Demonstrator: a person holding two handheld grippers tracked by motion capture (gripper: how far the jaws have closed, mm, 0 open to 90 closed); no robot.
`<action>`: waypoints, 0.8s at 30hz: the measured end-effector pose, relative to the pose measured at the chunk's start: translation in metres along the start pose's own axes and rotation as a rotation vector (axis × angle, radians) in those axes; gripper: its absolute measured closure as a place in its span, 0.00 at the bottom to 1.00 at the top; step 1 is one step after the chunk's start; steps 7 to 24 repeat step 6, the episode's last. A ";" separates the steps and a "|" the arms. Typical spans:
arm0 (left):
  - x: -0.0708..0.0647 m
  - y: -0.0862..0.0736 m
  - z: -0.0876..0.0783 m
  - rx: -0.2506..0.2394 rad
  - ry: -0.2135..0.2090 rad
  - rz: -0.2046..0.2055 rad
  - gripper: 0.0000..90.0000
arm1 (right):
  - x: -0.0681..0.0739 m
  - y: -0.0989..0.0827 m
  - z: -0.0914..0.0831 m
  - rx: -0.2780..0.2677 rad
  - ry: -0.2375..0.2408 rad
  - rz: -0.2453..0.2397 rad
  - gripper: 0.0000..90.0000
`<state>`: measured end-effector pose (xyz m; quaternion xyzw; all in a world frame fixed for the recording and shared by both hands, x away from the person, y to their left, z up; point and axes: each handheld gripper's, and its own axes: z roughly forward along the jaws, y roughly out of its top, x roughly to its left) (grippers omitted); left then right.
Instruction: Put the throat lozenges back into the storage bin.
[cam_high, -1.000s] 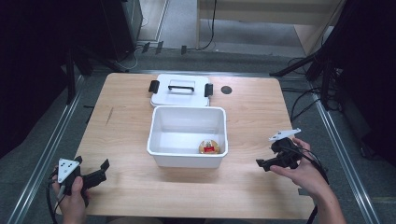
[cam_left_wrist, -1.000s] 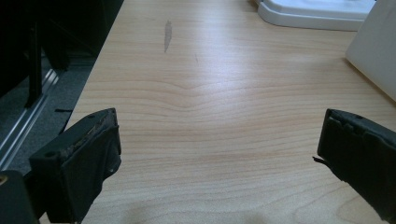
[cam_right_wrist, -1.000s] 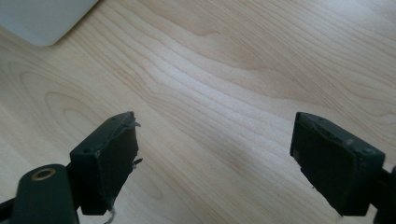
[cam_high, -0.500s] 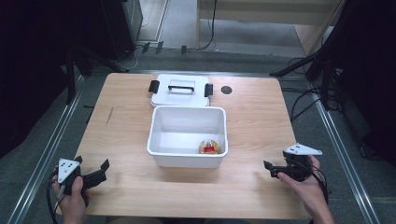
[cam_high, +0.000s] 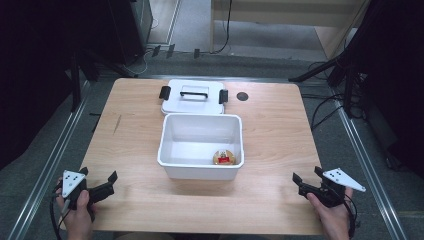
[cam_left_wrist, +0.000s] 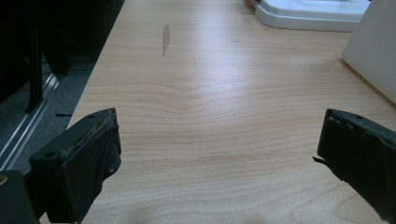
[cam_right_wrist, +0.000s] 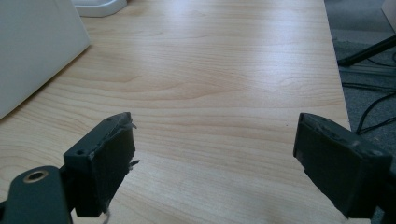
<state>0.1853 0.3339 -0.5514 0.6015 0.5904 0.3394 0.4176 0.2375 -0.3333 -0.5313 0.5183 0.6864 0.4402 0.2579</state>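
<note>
The wooden table carried a white plastic bin at its middle, open at the top. Inside the bin, against its near right corner, lay one small round item with a red and gold top; what it was could not be told, and the rest of the bin floor showed bare white. Just behind the bin, touching or nearly touching its far wall, lay its white lid flat, handle up, with a black latch at each end. A small dark round spot sat on the table beside the lid.

The left gripper rested at the near left corner, jaws wide apart and empty. The right gripper sat at the near right corner, jaws likewise spread with nothing between them, well apart from the bin.
</note>
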 end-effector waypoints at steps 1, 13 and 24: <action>0.000 0.000 0.000 -0.001 0.000 -0.002 0.00 | 0.000 0.000 0.000 0.001 0.000 0.001 0.14; 0.001 0.000 0.000 -0.002 0.000 -0.007 0.00 | 0.002 0.005 0.000 0.002 -0.003 -0.006 0.14; 0.001 0.000 0.000 -0.002 0.000 -0.007 0.00 | 0.002 0.005 0.000 0.002 -0.003 -0.006 0.14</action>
